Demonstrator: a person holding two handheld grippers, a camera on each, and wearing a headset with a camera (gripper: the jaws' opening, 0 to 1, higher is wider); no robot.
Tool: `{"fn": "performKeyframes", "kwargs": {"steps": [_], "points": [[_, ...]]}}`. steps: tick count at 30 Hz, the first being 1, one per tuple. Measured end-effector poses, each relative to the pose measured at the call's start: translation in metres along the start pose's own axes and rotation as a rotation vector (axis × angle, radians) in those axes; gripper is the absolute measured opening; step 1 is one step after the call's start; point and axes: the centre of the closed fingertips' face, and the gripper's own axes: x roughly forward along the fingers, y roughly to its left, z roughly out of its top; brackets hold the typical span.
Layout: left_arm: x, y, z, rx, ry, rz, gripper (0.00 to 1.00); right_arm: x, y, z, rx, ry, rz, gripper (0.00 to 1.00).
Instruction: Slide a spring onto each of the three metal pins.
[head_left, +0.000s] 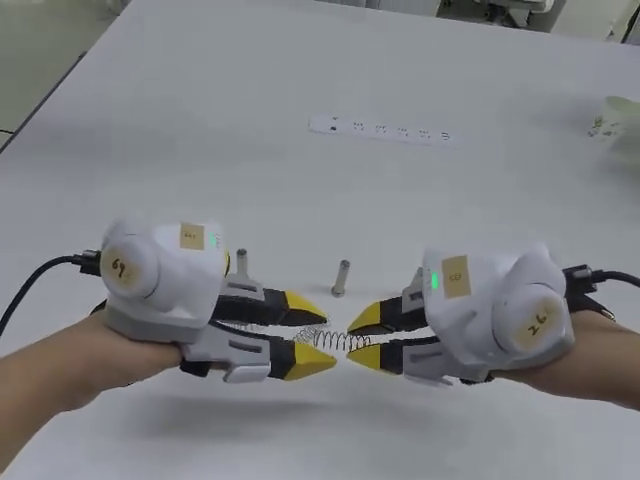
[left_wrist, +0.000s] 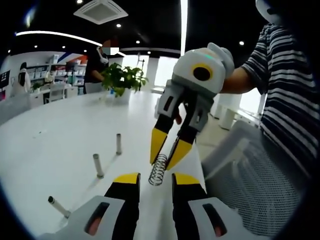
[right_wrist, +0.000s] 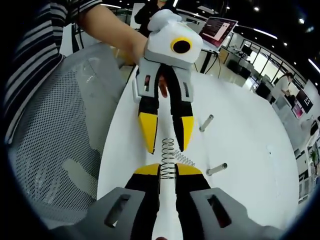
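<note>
Spring (head_left: 335, 340) pinched endwise by the right claw (head_left: 352, 342), low centre, could twist free across the tabletop (head_left: 300, 60); left claw (head_left: 328, 338) gapes released.

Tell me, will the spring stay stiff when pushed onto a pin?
Probably not: the spring is a thin open coil, so it may buckle sideways. It looks light: the right gripper seems to carry it by its tips alone.

Partly obscured: three items
Base of pin (head_left: 241, 262) behind left gripper (head_left: 326, 338); spring (head_left: 328, 340) ends lost between jaws; cup (head_left: 612, 118) cut by edge.
</note>
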Motion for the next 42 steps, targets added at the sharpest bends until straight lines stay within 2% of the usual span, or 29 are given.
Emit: {"fn": "performKeyframes", "kwargs": {"steps": [10,23,28,31,34,42], "points": [[0.002,-0.002,0.006,0.022,-0.02,-0.007,0.04,-0.003,0.0,0.002,0.022,-0.022,-0.002,0.08],[0.001,-0.006,0.005,0.048,-0.022,-0.035,0.03,-0.004,0.003,0.003,0.055,-0.034,-0.004,0.08],[0.002,-0.014,0.005,0.036,-0.021,-0.073,0.02,-0.004,0.004,0.0,0.059,-0.029,-0.014,0.09],[0.003,-0.013,0.004,0.041,-0.018,-0.07,0.02,-0.005,0.006,-0.001,0.07,-0.032,-0.008,0.09],[0.004,-0.014,0.004,0.044,-0.016,-0.074,0.02,-0.005,0.007,-0.002,0.046,-0.032,-0.011,0.09],[0.003,-0.014,0.003,0.039,-0.013,-0.078,0.02,-0.004,0.006,-0.002,0.064,-0.029,-0.009,0.09]]}}
